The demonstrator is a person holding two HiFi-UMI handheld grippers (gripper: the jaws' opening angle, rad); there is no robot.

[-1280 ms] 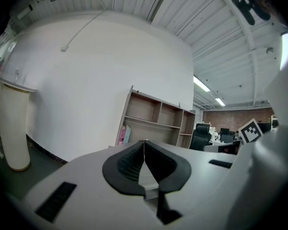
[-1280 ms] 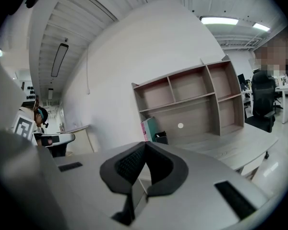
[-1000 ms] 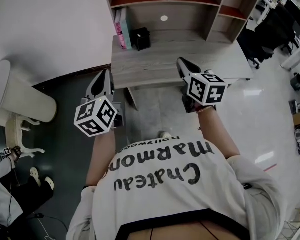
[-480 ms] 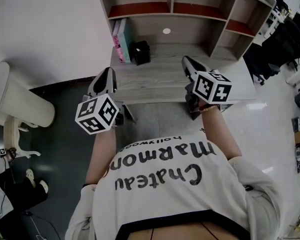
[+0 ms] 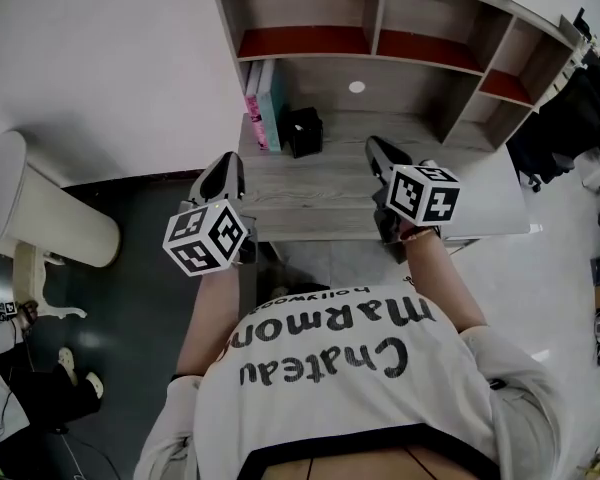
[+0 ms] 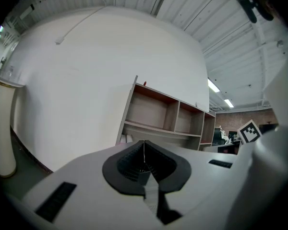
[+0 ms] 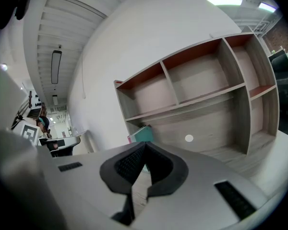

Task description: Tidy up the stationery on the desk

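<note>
1. The left tool (image 5: 227, 160) is closed. Its dark jaws are pressed together with nothing between them, and it is held level over the near left edge of the pale grey wood-grain tabletop (image 5: 320, 183).
2. The right tool (image 5: 376, 146) is likewise closed and empty. It is tipped slightly downward over the near right part of the tabletop.
3. No loose item is made out on the near and middle parts of the tabletop beneath the tools.
4. The stationery is found at the far left of the tabletop, well apart from both tools. The upright pink and teal books (image 5: 263, 103) stand against the left wall of the wooden shelf unit (image 5: 380, 16), and a black box-shaped holder (image 5: 304, 131) sits just to their right.
5. A small white round disc (image 5: 356, 86) is seen on the shelf unit's back panel, to the right of the holder.
6. Nothing is held and nothing is touched. Since the few items are grouped together, either the tidying is judged barely begun or little is left; which one cannot be told.
</note>
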